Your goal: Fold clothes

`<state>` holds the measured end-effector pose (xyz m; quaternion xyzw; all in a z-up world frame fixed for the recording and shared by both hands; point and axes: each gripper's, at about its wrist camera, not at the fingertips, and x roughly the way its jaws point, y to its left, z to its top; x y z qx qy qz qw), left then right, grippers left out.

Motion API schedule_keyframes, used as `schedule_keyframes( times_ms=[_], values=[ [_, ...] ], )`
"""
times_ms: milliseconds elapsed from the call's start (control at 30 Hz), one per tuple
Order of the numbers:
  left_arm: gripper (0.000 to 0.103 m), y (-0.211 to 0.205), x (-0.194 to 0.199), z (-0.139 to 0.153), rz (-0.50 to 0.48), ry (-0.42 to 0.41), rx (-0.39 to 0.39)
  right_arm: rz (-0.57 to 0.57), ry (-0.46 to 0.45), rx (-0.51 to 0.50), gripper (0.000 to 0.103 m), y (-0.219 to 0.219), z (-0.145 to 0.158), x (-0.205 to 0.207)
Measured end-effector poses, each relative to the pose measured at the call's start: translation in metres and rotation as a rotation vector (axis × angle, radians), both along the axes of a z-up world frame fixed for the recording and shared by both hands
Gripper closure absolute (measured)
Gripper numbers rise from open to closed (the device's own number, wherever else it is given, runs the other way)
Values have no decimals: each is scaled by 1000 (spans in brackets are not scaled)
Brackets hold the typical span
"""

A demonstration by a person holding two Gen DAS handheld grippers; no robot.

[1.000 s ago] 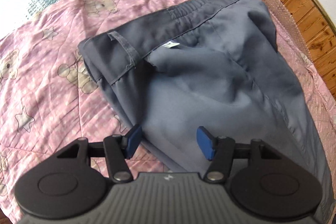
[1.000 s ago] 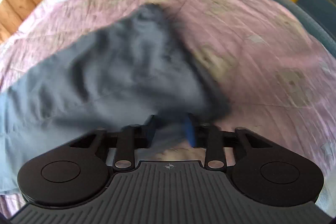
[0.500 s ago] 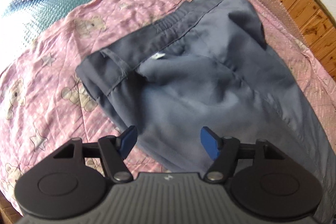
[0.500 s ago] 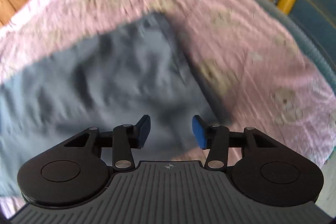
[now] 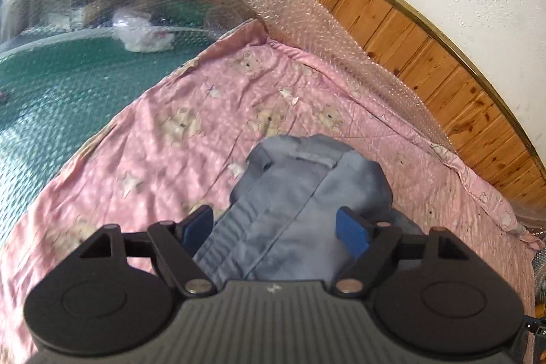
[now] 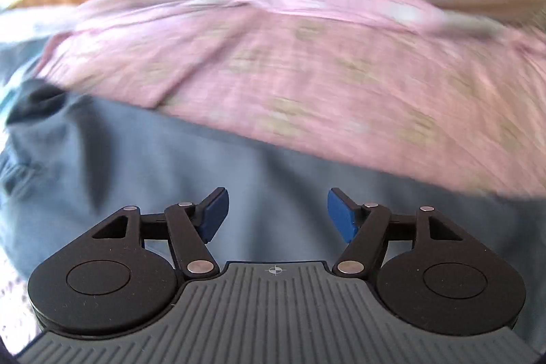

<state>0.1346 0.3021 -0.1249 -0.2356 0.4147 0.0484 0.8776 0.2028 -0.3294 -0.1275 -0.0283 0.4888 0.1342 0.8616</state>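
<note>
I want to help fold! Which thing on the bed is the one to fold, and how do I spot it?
Find the pink teddy-bear blanket beside the wooden wall panelling. The grey trousers lie on it, the only plain grey cloth there.

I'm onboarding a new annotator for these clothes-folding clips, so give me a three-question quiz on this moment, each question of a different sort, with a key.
1. True or false: the left gripper is clamped on the grey trousers.
2. Multiple choice: what do the trousers lie on? A) a bare wooden floor B) a pink quilt with teddy bears C) a glass table
3. Short answer: in the right wrist view, what lies between and beyond the blue pads of the right gripper?

Key
1. False. Its jaws are opening and the pads stand clear of the cloth.
2. B, the pink quilt.
3. Grey trouser fabric, not gripped; the jaws are opening.
</note>
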Motion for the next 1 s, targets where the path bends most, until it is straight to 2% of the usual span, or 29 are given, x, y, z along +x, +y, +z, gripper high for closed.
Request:
schedule_keyframes(
  times_ms=[133,267,367,467,500,567,633,733,767,867,933,1000],
  values=[
    [22,2,58,-17,-87,6,-6,134,4,-3,20,86,6,21],
    [22,-2,103,-39,-143,31,-45,202,46,-31,20,150,-7,52],
    [24,-10,125,-62,-167,120,-67,239,90,-27,20,188,-22,73],
    [57,-20,125,-69,-212,129,-21,264,128,-23,20,223,-38,89],
    [81,-21,123,-69,-223,124,-18,271,133,-22,20,235,-42,95],
    [87,-19,109,-59,-225,68,-46,285,125,-14,20,256,-46,106],
    [91,-14,81,-37,-215,-38,-86,300,108,-5,20,275,-46,119],
    [92,-7,2,5,-181,-255,-170,342,86,25,20,297,-41,136],
    [92,-9,-24,10,-171,-262,-161,359,89,34,20,302,-40,140],
    [93,-19,-74,-13,-123,-118,-110,395,138,54,20,319,-48,150],
    [94,-19,-94,-32,-70,-52,-149,440,188,91,20,336,-56,148],
    [92,-13,-102,-43,-19,-32,-213,516,203,117,20,354,-59,135]
  ],
)
